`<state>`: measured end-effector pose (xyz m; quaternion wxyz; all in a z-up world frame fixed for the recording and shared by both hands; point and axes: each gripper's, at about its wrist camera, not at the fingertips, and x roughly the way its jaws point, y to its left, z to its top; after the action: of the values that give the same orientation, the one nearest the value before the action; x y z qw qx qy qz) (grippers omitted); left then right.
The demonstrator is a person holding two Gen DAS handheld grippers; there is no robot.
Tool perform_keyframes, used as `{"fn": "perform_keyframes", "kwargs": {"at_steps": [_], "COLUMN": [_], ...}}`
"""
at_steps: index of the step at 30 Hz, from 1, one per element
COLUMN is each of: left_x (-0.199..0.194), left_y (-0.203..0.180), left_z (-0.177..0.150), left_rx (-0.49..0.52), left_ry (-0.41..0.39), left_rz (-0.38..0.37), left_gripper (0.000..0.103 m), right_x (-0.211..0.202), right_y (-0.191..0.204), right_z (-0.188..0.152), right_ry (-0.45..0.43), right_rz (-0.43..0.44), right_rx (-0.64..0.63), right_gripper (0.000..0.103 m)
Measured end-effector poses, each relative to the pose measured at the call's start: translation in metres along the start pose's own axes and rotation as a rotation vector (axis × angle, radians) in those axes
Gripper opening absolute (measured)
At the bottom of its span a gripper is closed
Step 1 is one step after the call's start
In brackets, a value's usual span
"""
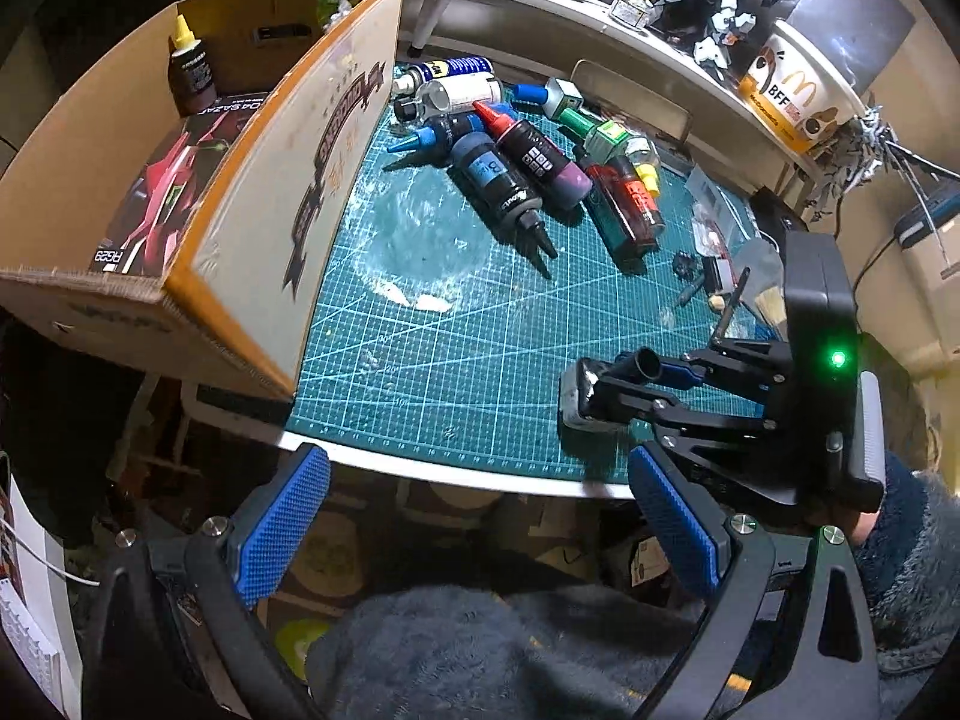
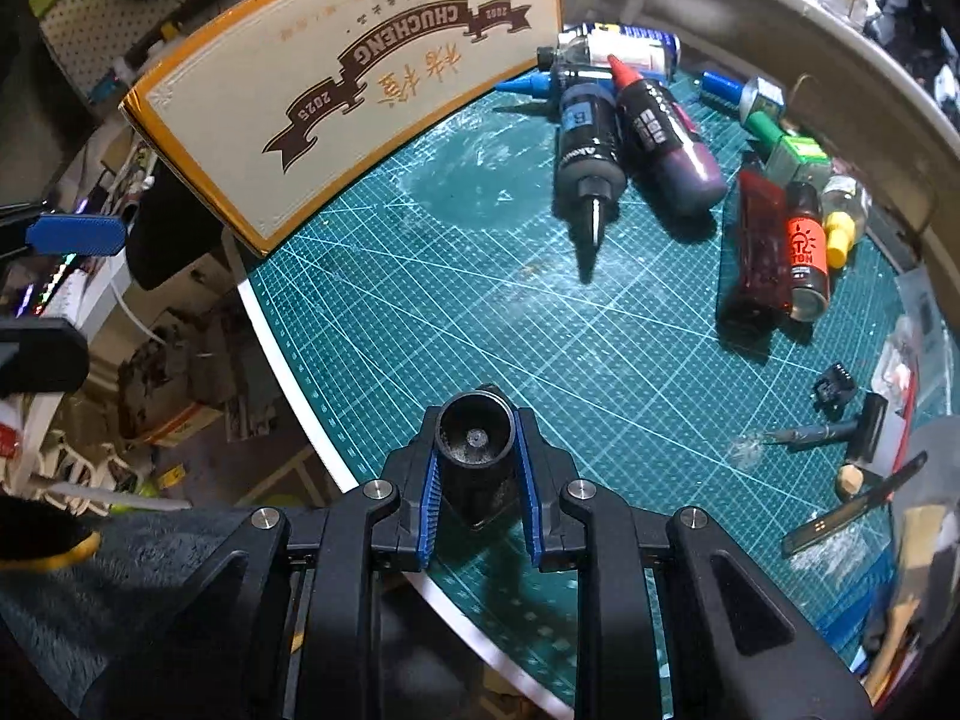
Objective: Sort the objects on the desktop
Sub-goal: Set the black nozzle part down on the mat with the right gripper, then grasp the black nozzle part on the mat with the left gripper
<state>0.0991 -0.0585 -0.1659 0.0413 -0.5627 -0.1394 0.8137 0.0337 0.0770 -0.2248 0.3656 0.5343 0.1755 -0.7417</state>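
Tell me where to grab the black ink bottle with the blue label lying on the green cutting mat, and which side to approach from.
Grip the black ink bottle with the blue label across its round body at the label, coming from above. It lies flat, its tapered black nozzle pointing toward the mat's near edge. The red-capped purple bottle lies close alongside, so one finger probably must slip into that narrow gap. The open left gripper is free.

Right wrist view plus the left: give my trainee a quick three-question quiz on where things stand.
1. True or false: the right hand-held gripper is shut on a black cylindrical object.
2. The left hand-held gripper is: A) open, empty B) holding a bottle C) out of view.
3. Fill in: a yellow-capped dark bottle stands upright inside the ____.

Key: 1 true; 2 A; 3 cardboard box.
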Motion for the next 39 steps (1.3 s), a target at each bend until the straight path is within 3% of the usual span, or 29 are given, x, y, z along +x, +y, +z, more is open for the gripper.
{"fn": "perform_keyframes", "kwargs": {"at_steps": [6,9,11,13,16,17,20,24,28,32,37,39], "left_x": [-0.003,-0.001,0.002,0.005,0.006,0.009,0.032,0.057,0.086,0.103,0.105,0.106], "left_y": [0.011,0.007,-0.003,-0.019,-0.048,-0.059,-0.083,-0.084,-0.082,-0.073,-0.082,-0.085], "left_z": [-0.006,-0.008,-0.01,-0.014,-0.024,-0.025,-0.013,0.01,0.022,0.025,0.029,0.031], "left_rx": [0.086,0.152,0.206,0.279,0.404,0.445,0.49,0.36,0.289,0.191,0.186,0.188], "left_ry": [-0.008,-0.03,-0.062,-0.151,-0.35,-0.381,-0.232,-0.07,0.072,0.157,0.155,0.163], "left_rz": [-0.076,-0.115,-0.153,-0.16,-0.114,-0.099,-0.087,-0.13,-0.088,-0.096,-0.092,-0.088], "left_gripper": [0.101,0.101,0.1,0.1,0.099,0.098,0.085,0.077,0.039,0.036,0.036,0.03], "right_x": [-0.008,-0.037,-0.064,-0.079,-0.091,-0.091,-0.098,-0.111,-0.111,-0.104,-0.099,-0.098], "right_y": [0.009,0.002,-0.007,-0.016,-0.032,-0.039,-0.05,-0.059,-0.076,-0.09,-0.106,-0.111], "right_z": [0.0,-0.006,-0.018,-0.034,-0.069,-0.082,-0.111,-0.136,-0.148,-0.15,-0.146,-0.144], "right_ry": [-0.009,-0.064,-0.101,-0.112,-0.088,-0.064,-0.034,-0.047,-0.055,-0.054,-0.058,-0.058], "right_rz": [-0.053,-0.064,-0.119,-0.17,-0.217,-0.22,-0.221,-0.21,-0.183,-0.151,-0.126,-0.117], "right_rx": [0.048,0.144,0.227,0.295,0.414,0.451,0.513,0.548,0.576,0.57,0.542,0.533], "right_gripper": [0.023,0.042,0.048,0.054,0.054,0.054,0.054,0.054,0.054,0.054,0.054,0.054]}}
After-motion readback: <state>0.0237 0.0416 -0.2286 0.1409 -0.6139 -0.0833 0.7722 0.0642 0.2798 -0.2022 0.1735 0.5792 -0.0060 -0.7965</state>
